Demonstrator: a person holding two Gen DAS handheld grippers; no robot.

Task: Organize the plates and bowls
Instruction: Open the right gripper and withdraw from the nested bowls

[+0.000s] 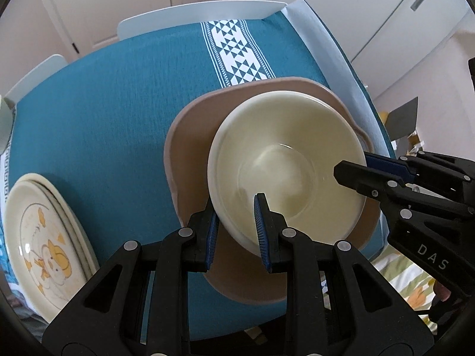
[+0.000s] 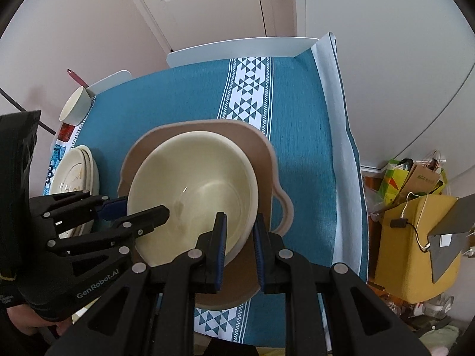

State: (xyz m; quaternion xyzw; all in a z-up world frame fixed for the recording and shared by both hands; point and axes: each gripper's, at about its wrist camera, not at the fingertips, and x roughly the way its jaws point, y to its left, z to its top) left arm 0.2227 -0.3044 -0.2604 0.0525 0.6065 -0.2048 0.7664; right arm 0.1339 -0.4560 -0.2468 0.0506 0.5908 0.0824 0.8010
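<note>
A cream bowl (image 1: 285, 160) sits on a tan plate with handles (image 1: 190, 136) on the teal tablecloth. It also shows in the right wrist view as the cream bowl (image 2: 202, 184) on the tan plate (image 2: 267, 160). My left gripper (image 1: 236, 228) is shut on the bowl's near rim, one finger inside, one outside. My right gripper (image 2: 240, 247) is shut on the bowl's opposite rim the same way. Each gripper shows in the other's view: the right gripper (image 1: 353, 166), the left gripper (image 2: 142, 207).
A stack of cream plates with a cartoon print (image 1: 44, 237) lies at the table's left edge, also in the right wrist view (image 2: 74, 172). A small cream cup (image 2: 74, 106) stands at the far left. White chairs (image 1: 190, 14) stand behind the table. Bags and a yellow box (image 2: 415, 222) stand right.
</note>
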